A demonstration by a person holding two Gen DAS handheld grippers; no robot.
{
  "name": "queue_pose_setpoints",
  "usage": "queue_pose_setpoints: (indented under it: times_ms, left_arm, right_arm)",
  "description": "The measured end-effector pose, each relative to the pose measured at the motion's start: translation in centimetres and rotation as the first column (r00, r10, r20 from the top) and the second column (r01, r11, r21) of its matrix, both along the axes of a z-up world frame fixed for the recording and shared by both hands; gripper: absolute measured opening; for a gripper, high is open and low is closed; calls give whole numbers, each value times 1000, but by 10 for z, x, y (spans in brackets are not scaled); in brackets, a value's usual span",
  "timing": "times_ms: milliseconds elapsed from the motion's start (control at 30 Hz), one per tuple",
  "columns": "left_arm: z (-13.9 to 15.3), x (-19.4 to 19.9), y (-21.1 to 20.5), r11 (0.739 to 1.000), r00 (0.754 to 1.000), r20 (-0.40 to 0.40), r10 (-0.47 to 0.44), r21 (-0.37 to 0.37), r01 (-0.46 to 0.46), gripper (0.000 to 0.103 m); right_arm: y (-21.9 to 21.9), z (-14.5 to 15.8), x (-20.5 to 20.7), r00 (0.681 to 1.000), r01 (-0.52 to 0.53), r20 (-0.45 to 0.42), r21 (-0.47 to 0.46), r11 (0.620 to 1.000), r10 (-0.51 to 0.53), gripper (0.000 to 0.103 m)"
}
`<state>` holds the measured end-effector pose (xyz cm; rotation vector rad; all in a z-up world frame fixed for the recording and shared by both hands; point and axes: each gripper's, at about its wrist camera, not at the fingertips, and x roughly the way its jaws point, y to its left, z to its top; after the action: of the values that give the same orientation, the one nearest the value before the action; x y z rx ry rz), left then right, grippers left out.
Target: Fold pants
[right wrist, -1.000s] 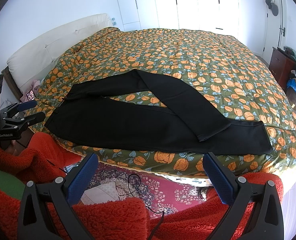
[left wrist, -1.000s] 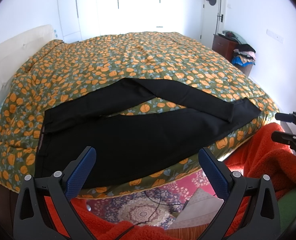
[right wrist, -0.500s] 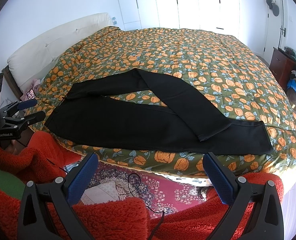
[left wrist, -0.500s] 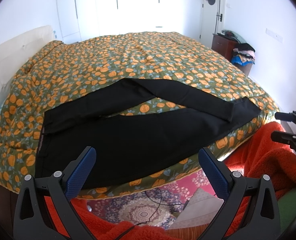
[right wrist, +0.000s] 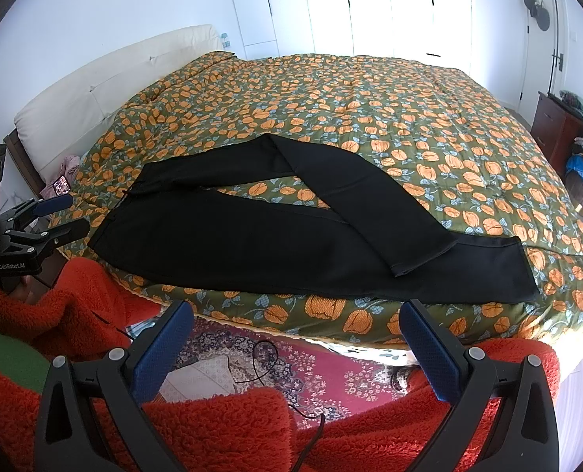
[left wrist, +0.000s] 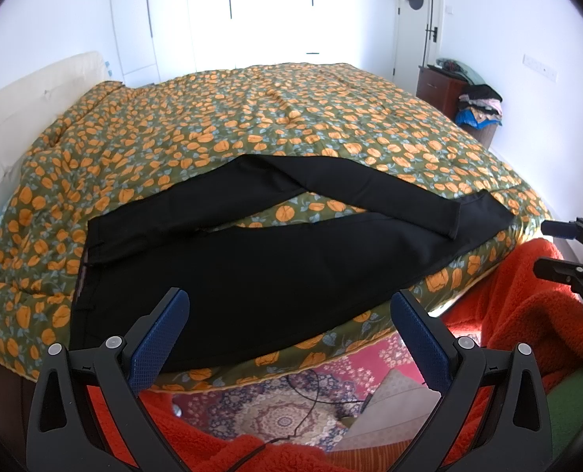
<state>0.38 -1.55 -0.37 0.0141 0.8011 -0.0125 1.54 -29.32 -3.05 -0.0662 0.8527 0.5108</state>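
While the left gripper gapes wide and empty, black pants lie lengthwise along the floral bedspread's near edge, waistband toward the headboard. From the right gripper, equally wide, hems point away from the headboard, one leg crossing the other.

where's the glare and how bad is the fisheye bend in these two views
Left wrist view: the bright wardrobe doors behind the bed are blown out to white, and the bed bulges like a dome. Right wrist view: the same doors are overexposed, the black pants show almost no fabric detail, and dark vignette rings the corners. Both views look sharp, with no motion blur.
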Motion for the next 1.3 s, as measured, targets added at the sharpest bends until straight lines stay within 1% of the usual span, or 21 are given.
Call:
queue_pose_setpoints:
  times_ms: [1033, 1133, 1200, 1300]
  left_arm:
    - [0, 0, -2, 1000, 1000, 9, 2, 0, -2, 102]
    - [-1, 3, -1, 1000, 1000, 12, 9, 2, -9, 102]
    - [-3, 6, 1, 1000, 1000, 9, 14, 0, -14, 102]
    - [0, 11, 4, 999, 999, 30, 15, 31, -16, 102]
  right_arm:
    - [2, -4, -3, 1000, 3, -2, -6, 1000, -3, 103]
    - [2, -3, -4, 1000, 3, 19, -6, 1000, -3, 103]
    - [-1, 3, -6, 998, 20, 60, -17, 1000, -19, 103]
    - [-10, 12, -3, 992, 51, 116, -22, 998, -48, 103]
